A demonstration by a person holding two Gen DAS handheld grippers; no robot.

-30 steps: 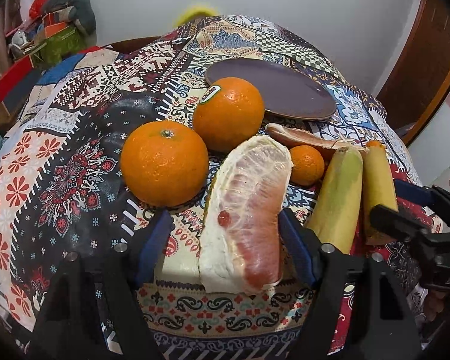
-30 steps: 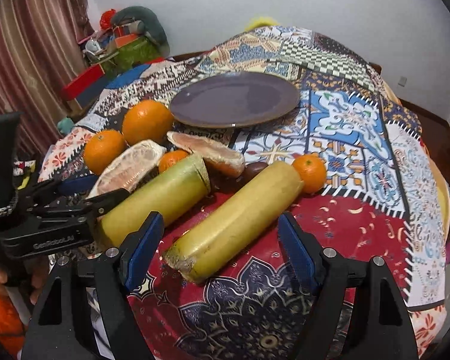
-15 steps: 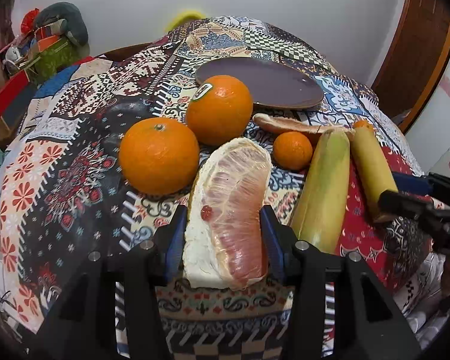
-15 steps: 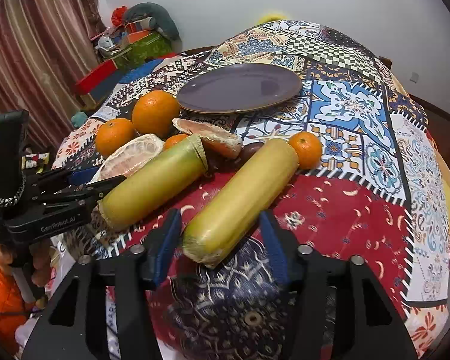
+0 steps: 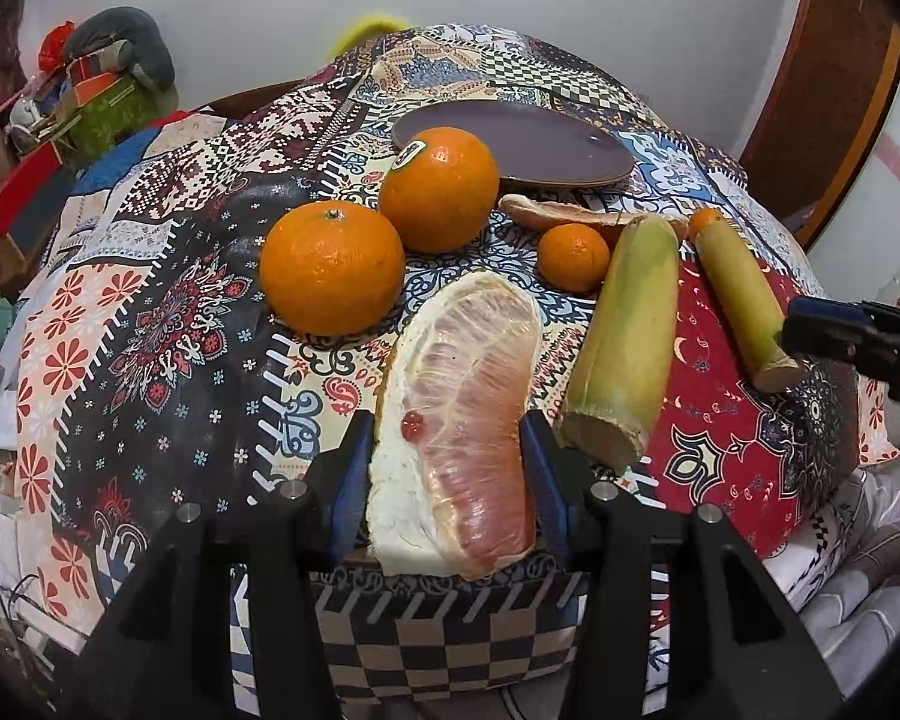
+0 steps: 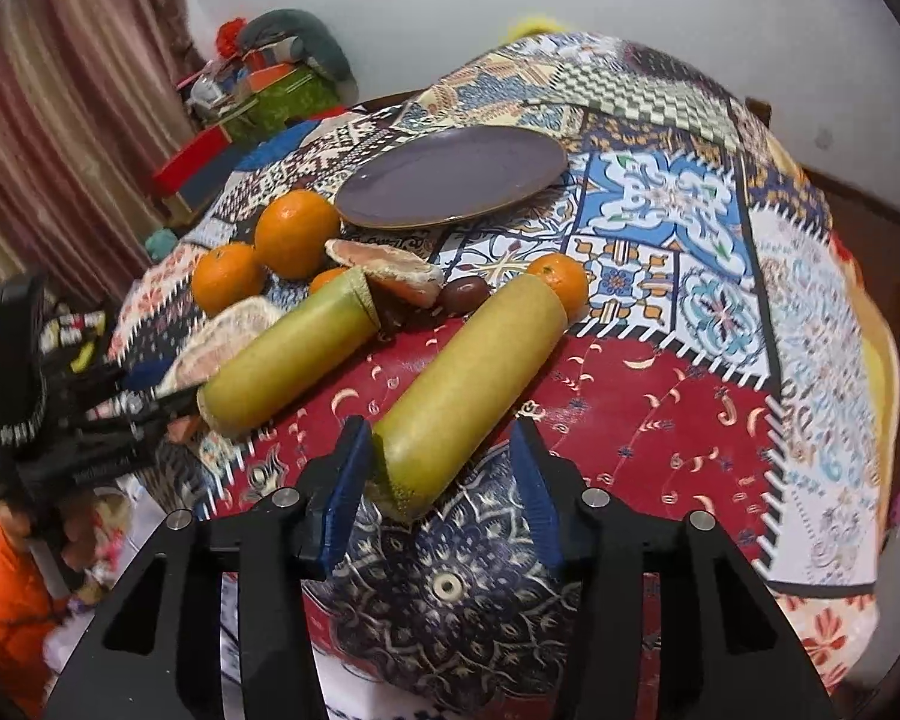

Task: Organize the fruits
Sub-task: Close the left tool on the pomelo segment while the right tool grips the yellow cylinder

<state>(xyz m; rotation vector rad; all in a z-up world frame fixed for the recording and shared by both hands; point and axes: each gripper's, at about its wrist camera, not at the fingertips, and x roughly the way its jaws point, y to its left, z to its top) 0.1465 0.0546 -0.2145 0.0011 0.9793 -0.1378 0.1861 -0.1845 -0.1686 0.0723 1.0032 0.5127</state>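
My left gripper (image 5: 447,474) is shut on the near end of a peeled pomelo wedge (image 5: 462,414) that lies on the patterned cloth. Two large oranges (image 5: 332,267) (image 5: 439,189) and a small tangerine (image 5: 573,256) sit behind it. My right gripper (image 6: 441,468) is open, its blue pads on either side of the near end of a yellow-green sugarcane piece (image 6: 474,384); the left pad touches it, the right pad stands apart. A second sugarcane piece (image 6: 288,360) lies to its left. A purple plate (image 6: 450,174) is empty at the back.
Another pomelo slice (image 6: 390,267), a dark date (image 6: 463,294) and a tangerine (image 6: 558,279) lie between the canes and the plate. The table's front edge drops off just under both grippers. Boxes and toys (image 6: 270,90) are piled at the back left.
Both grippers have narrowed. The left closed onto the pomelo wedge. The right moved forward around the sugarcane end and its gap shrank.
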